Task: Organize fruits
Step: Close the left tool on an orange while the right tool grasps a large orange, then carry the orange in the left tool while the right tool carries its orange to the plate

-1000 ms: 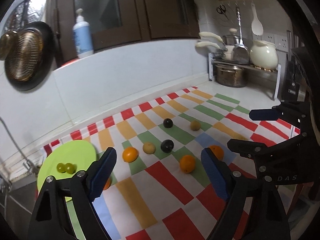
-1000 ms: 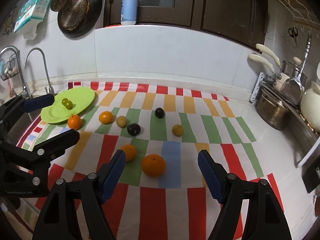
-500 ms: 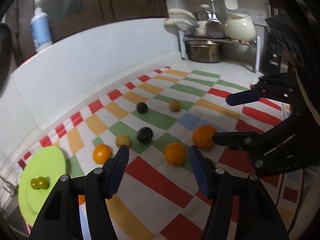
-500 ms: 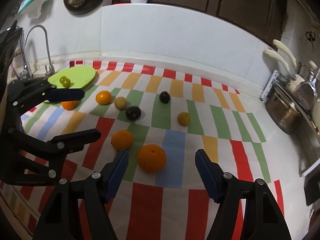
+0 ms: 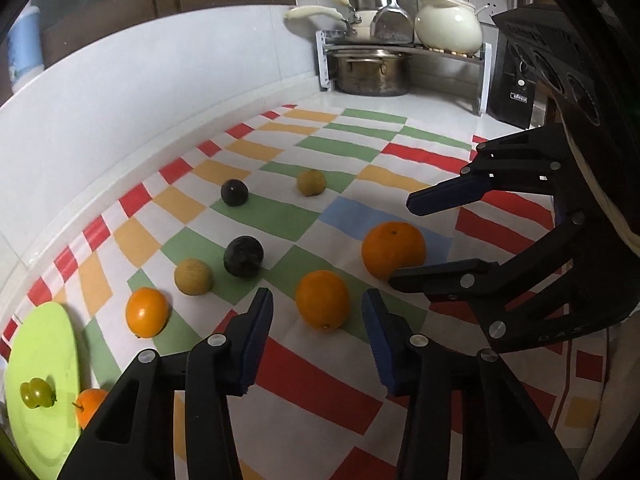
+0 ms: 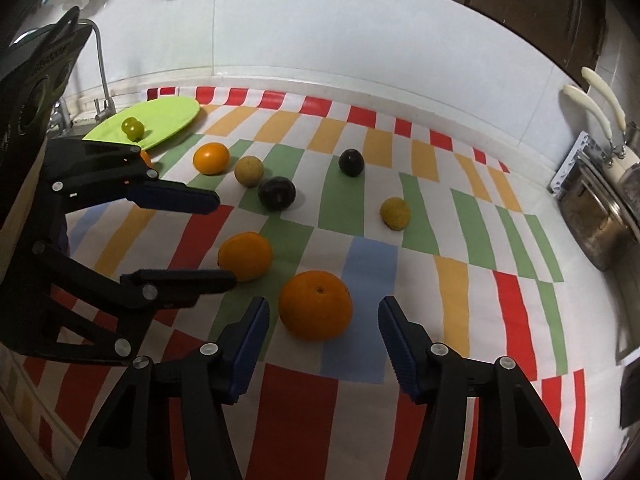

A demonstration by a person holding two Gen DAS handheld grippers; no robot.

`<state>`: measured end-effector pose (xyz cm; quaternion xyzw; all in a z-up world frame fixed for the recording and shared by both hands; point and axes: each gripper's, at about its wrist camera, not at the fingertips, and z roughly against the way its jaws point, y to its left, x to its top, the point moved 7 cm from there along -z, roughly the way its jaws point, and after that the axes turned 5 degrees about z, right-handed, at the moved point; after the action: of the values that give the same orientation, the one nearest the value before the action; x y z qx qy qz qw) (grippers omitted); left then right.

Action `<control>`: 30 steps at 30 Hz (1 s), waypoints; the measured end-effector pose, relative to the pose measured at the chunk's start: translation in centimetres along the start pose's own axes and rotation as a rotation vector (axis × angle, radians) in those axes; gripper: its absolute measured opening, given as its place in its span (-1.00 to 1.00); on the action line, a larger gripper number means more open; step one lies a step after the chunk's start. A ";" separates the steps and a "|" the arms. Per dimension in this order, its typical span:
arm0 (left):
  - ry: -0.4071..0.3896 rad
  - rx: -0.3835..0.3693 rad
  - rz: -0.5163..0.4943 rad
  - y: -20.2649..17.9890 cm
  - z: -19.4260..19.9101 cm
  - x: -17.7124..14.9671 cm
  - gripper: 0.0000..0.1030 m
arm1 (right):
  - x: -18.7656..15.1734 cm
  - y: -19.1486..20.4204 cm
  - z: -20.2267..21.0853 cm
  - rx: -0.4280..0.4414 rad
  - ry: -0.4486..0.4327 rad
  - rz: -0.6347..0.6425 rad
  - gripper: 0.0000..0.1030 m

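Note:
Each gripper hovers low over its own orange on the striped cloth (image 5: 320, 380), jaws closing but apart from the fruit. A medium orange (image 5: 322, 300) lies just ahead of, between, my left gripper (image 5: 318, 301) fingertips. A larger orange (image 6: 316, 306) sits between my right gripper (image 6: 323, 306) fingertips. Each gripper shows in the other's view: the right gripper (image 5: 400, 242) and the left gripper (image 6: 227, 240). Farther off lie a small orange (image 5: 147, 312), two tan fruits (image 5: 193, 277), two dark plums (image 5: 243, 256) and a green plate (image 5: 40, 344) with green grapes (image 5: 37, 392).
Another small orange (image 5: 90, 402) rests against the plate's edge. A rack with steel pots (image 5: 368, 72) and a white pot (image 5: 448, 26) stands in the back right corner beside a black appliance (image 5: 516, 88). A faucet (image 6: 102, 76) rises left of the plate. A white wall runs behind.
Both grippers have come down and forward toward the two oranges, which now look larger. Both pairs of jaws have narrowed around them. The fruits have not moved.

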<state>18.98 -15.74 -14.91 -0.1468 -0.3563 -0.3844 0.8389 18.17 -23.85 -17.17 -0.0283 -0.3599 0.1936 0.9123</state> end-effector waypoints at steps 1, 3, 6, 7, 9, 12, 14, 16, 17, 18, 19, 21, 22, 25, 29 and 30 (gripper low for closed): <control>0.007 -0.003 0.003 0.1 -0.2 0.0 -0.17 | 0.0 0.0 -0.1 0.004 0.002 -0.006 0.07; 0.027 -0.017 0.019 0.3 -0.7 -0.1 -0.19 | -0.1 -0.1 -0.4 0.011 0.005 -0.018 0.03; 0.036 -0.024 0.035 0.4 -1.1 0.0 -0.21 | -0.1 -0.1 -0.9 0.029 0.010 -0.038 0.01; 0.037 -0.025 0.039 0.4 -1.2 0.0 -0.22 | -0.1 -0.1 -1.0 0.035 0.011 -0.042 -0.01; 0.043 -0.027 0.044 0.5 -1.4 0.1 -0.26 | -0.1 -0.2 -1.2 0.049 0.015 -0.050 -0.09; 0.053 -0.035 0.058 0.4 -1.6 0.1 -0.37 | -0.1 -0.2 -1.3 0.063 0.016 -0.061 -0.17; 0.056 -0.036 0.067 0.5 -1.7 0.1 -0.39 | -0.2 -0.2 -1.3 0.066 0.015 -0.066 -0.17; 0.047 -0.026 0.086 0.6 -1.6 0.1 -0.39 | -0.2 -0.3 -1.3 0.069 0.015 -0.077 -0.17; 0.047 -0.022 0.097 0.7 -1.5 0.1 -0.39 | -0.2 -0.3 -1.3 0.070 0.014 -0.082 -0.17; 0.048 -0.015 0.112 0.8 -1.4 0.0 -0.39 | -0.2 -0.4 -1.2 0.071 0.013 -0.088 -0.17; 0.048 -0.008 0.122 0.9 -1.3 0.0 -0.39 | -0.3 -0.4 -1.2 0.070 0.012 -0.091 -0.17; 0.045 0.006 0.146 1.1 -0.9 -0.1 -0.39 | -0.3 -0.4 -1.0 0.065 0.006 -0.096 -0.17; 0.040 0.013 0.153 1.1 -0.6 -0.1 -0.39 | -0.2 -0.4 -0.9 0.063 0.002 -0.099 -0.17; 0.020 0.046 0.165 1.1 0.3 -0.1 -0.39 | 0.0 -0.5 -0.3 0.063 -0.014 -0.108 -0.17; -0.008 0.070 0.201 1.2 1.6 0.2 -0.39 | 0.5 -0.2 0.6 0.064 -0.041 -0.107 -0.17; -0.017 0.086 0.211 1.3 2.1 0.2 -0.39 | 0.6 -0.1 0.9 0.065 -0.049 -0.107 -0.17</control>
<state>19.08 -13.91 -13.26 -0.1508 -0.3618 -0.2771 0.8772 18.01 -23.78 -16.06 0.0255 -0.3766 0.1570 0.9126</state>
